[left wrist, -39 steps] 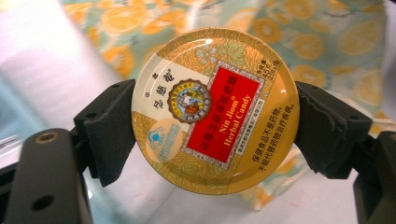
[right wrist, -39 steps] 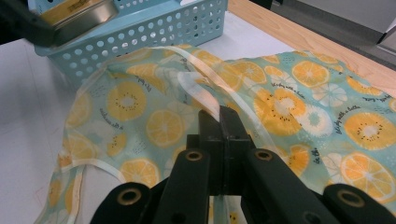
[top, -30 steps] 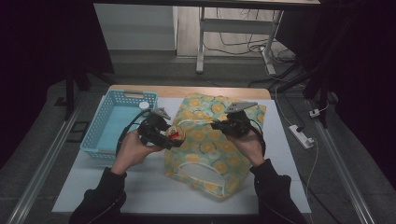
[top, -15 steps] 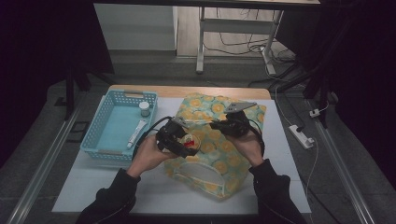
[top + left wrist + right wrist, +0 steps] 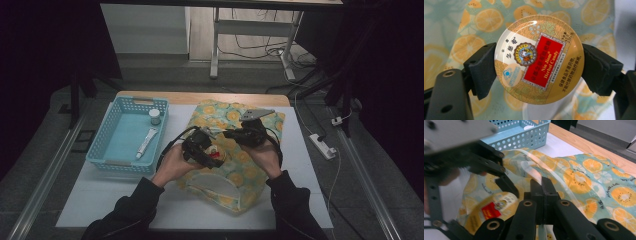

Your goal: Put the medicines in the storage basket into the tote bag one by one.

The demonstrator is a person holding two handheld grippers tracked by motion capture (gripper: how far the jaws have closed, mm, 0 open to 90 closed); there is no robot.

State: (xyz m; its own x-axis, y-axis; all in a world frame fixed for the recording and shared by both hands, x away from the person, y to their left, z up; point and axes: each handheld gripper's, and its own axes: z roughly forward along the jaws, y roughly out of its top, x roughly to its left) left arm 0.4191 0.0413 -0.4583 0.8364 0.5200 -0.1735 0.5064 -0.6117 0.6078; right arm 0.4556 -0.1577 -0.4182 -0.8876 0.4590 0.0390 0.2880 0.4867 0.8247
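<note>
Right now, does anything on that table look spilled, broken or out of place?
Nothing stands out. The left gripper holds a round candy tin over the orange-print bag, the right gripper pinches the bag's clear strap, and the blue basket sits tidily beside them.

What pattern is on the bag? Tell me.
Orange slices on pale teal; the bag shows best in the right gripper view.

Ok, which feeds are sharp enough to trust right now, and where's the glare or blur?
Left gripper view: candy tin sharp, glare along its top rim. Right gripper view: tin blurred, bag handle clearer. High view: dim, dark surroundings.
</note>
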